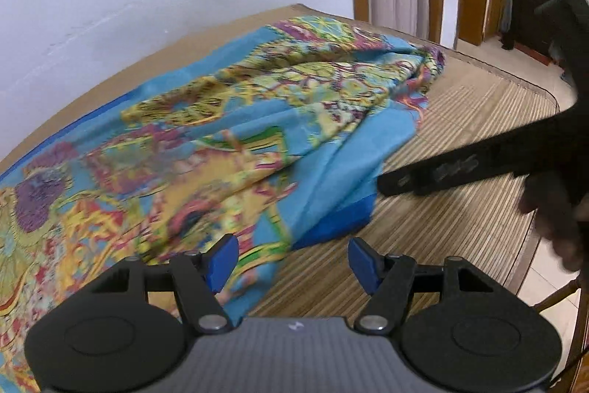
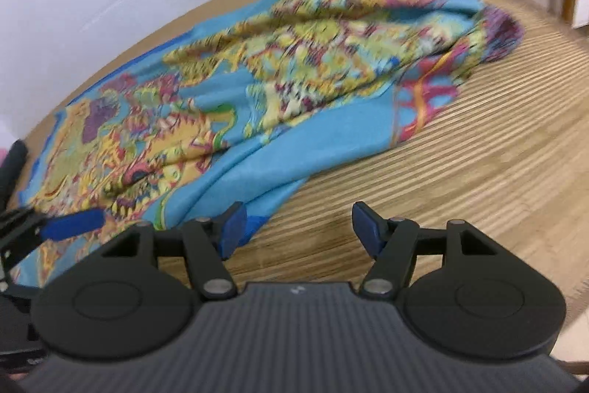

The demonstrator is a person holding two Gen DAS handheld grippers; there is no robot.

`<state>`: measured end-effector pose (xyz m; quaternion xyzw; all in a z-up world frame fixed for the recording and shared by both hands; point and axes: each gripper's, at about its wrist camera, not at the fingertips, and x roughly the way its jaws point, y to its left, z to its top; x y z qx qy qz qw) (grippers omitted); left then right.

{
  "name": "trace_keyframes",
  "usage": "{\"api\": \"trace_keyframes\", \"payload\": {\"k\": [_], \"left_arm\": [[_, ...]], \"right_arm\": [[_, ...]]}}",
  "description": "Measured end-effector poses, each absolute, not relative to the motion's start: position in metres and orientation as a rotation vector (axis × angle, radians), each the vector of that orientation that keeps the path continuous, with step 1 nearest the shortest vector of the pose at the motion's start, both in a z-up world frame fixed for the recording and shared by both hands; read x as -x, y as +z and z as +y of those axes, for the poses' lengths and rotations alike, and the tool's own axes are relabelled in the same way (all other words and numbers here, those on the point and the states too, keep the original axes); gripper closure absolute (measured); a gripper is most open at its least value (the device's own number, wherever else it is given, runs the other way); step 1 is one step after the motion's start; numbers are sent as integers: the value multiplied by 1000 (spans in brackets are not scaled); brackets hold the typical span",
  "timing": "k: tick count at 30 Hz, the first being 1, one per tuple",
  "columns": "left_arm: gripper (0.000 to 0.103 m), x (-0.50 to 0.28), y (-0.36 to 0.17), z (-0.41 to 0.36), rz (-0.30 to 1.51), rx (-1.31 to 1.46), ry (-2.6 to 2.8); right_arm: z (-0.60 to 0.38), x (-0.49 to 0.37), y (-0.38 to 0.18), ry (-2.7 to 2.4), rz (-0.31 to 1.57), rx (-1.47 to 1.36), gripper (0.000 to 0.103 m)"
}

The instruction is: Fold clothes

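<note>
While the left wrist view looks down over the bed, the left gripper (image 1: 292,260) hangs w/ blue pads (image 1: 222,258) spread wide, nothing betw. them. Patterned cloth (image 1: 228,120), turquoise w/ yellow, pink & purple print, lies bunched on the bamboo mat (image 1: 460,120); its near edge sits just under the left pad, a darker blue corner beside it. At right the other tool's black body (image 1: 478,164) reaches in over the mat, held by a hand (image 1: 556,220), blurred.

Right wrist view: right gripper (image 2: 298,227) is released too, jaws apart, only bare mat betw. pads. Cloth (image 2: 257,91) spreads from the far wall side to the near left, its near fold touching or just below the left pad; can't tell which. Left gripper's blue pad (image 2: 73,223) pokes in at the left edge, over the cloth.
</note>
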<state>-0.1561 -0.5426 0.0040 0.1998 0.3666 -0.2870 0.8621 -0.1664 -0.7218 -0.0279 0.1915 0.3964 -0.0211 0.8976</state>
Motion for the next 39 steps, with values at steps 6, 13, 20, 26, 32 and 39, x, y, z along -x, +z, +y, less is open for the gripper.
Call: {"api": "trace_keyframes", "payload": {"k": [6,13,20,26,32,39], "left_arm": [[35,160,-5,-582,791,-421,-452],[35,170,-9,-636,780,-324,-258],[35,167,-3,-685,623,-393,-97],[94,184,4,-695,517,-439,-31],[97,237,33,-689,571,-402,-139],[91,259,20,-723,814,-336,-108]], "right_arm": [[-741,123,-40,161,742,-382,97],[-788,107,20,442,655,-474,97],[-805,109,61,545,710,-572,97],[-811,128,68,539,748,-565,97],[-829,149,61,583,781,-550,94],[-883,156,28,514,931,-466,68]]}}
